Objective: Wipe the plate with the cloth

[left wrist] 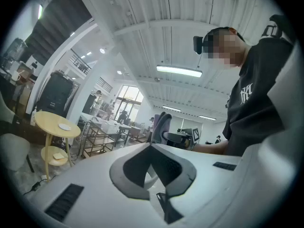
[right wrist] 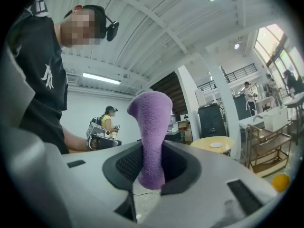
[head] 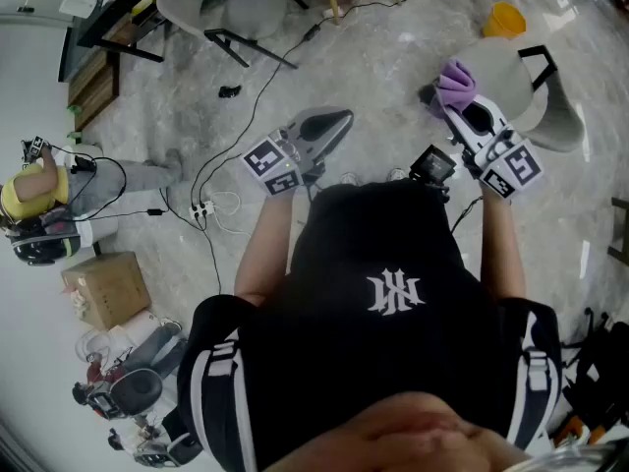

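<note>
In the head view both grippers are held out level over the floor. My right gripper (head: 450, 101) is shut on a purple cloth (head: 455, 83). In the right gripper view the cloth (right wrist: 152, 127) stands up from between the dark pads (right wrist: 124, 164) of the right gripper (right wrist: 152, 152). My left gripper (head: 332, 126) is shut with nothing in it, and its jaws (left wrist: 151, 146) meet tip to tip. A small white plate (right wrist: 216, 145) lies on a round yellow table (right wrist: 213, 142) some way off. The left gripper view also has the plate (left wrist: 64, 127).
Cables and a power strip (head: 201, 209) run across the marble floor. A white chair (head: 536, 87) stands by my right gripper and a yellow object (head: 503, 18) lies beyond it. A cardboard box (head: 106, 288) and a person in yellow (head: 34, 200) are at the left.
</note>
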